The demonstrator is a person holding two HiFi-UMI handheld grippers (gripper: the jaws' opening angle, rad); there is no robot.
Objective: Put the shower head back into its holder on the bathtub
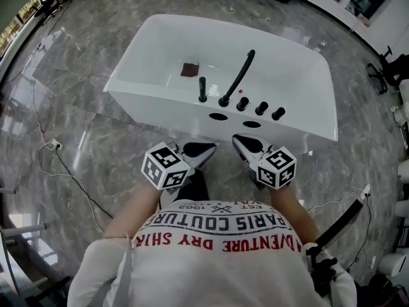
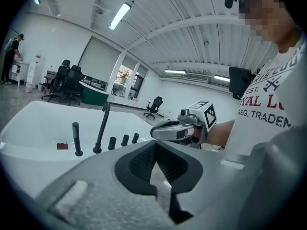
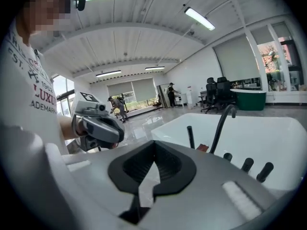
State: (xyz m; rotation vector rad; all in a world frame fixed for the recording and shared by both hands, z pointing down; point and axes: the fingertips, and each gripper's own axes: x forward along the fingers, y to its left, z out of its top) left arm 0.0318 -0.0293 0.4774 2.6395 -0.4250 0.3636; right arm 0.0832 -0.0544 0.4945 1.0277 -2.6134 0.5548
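Standing upright in its holder [image 1: 202, 99] on the tub's [image 1: 153, 107] near rim, the shower head [image 1: 202, 85] looks already returned. The left tongs [image 1: 208, 149] and right tongs [image 1: 239, 141] are closed on nothing, short of the tub; no further move seems needed.

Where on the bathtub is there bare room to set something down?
Free: the near rim left of the shower head, and the basin floor right of the faucet. Crowded: the rim's middle, where shower head, faucet, three knobs and two holes sit close. A red patch lies left in the basin.
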